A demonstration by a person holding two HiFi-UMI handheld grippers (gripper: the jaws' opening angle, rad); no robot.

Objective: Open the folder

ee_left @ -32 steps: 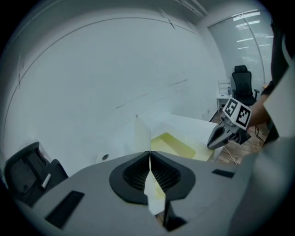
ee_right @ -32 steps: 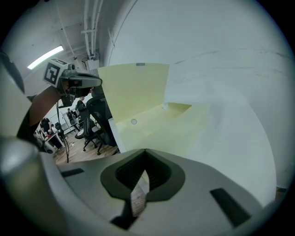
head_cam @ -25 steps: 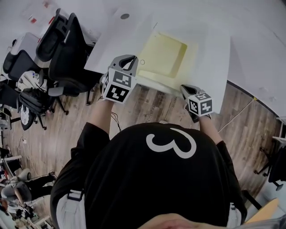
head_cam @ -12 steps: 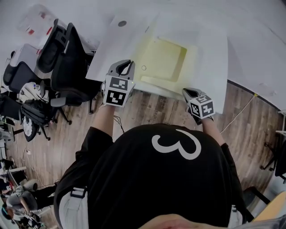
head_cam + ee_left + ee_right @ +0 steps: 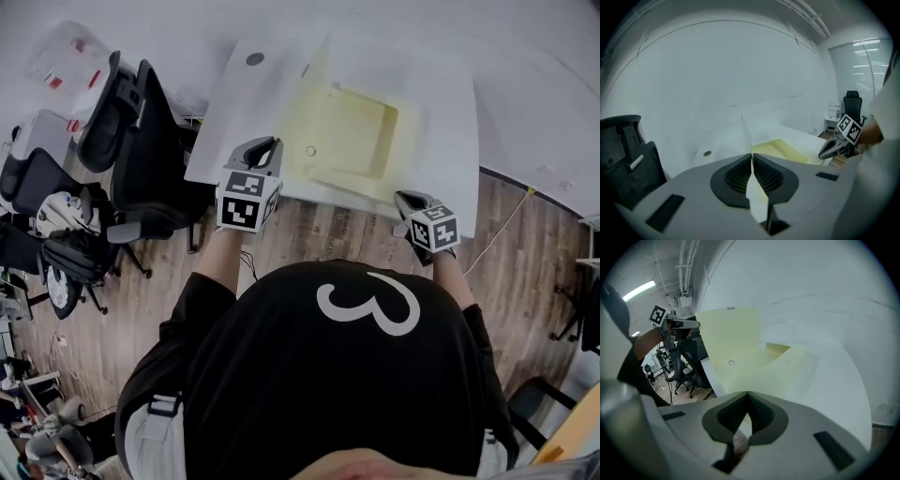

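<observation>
left claw (image 5: 752, 154): clamped tight on the cover (image 5: 729, 338), with the thin sheet edge-on between the pads.
right claw (image 5: 747, 393): tips together, nothing seen between them; parked at the near right corner of the folder, by the table edge. Cannot tell whether touching the back leaf.
folder (image 5: 352, 131): yellow, lying on the white table (image 5: 441, 112) close to its near edge, back leaf flat and inner pocket in sight.
change: left claw drawn further left of the folder than a second ago, carrying the cover along. Cover now standing close to upright along the left side. Right claw where it was.
meaning: opening well under way, roughly half done by the look of it; inside already exposed, cover not yet laid down.
still to do: likely swing the cover on past upright, lower it flat onto the table at the left, then release.
risk: thin sheet liable to bow or slip from the pads; back leaf liable to drag along if not pinned.
</observation>
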